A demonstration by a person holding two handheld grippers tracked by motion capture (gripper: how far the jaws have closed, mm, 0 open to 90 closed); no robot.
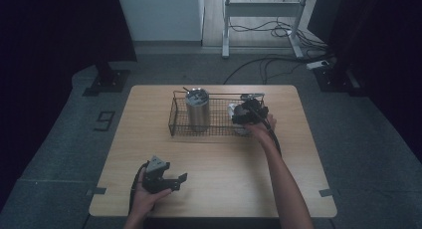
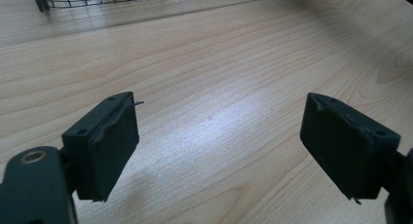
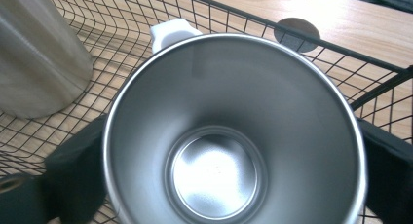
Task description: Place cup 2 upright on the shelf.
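A steel cup (image 3: 214,136) with a white handle stands upright in the right end of a black wire basket (image 1: 219,93). My right gripper (image 1: 249,114) reaches down over it, one jaw on each side of the rim and the cup (image 1: 235,111) between them; the pads do not visibly press, so the gripper (image 3: 229,180) is open. A tall steel tumbler (image 1: 197,109) with a lid stands in the basket's left part, beside the cup. My left gripper (image 1: 179,181) rests low near the table's front edge, open and empty (image 2: 219,151).
The wooden table (image 1: 224,159) has bare room between the basket and the front edge. A round grey cable hole (image 3: 297,31) lies beyond the basket wire (image 3: 122,44). Stands and cables are on the floor behind the table.
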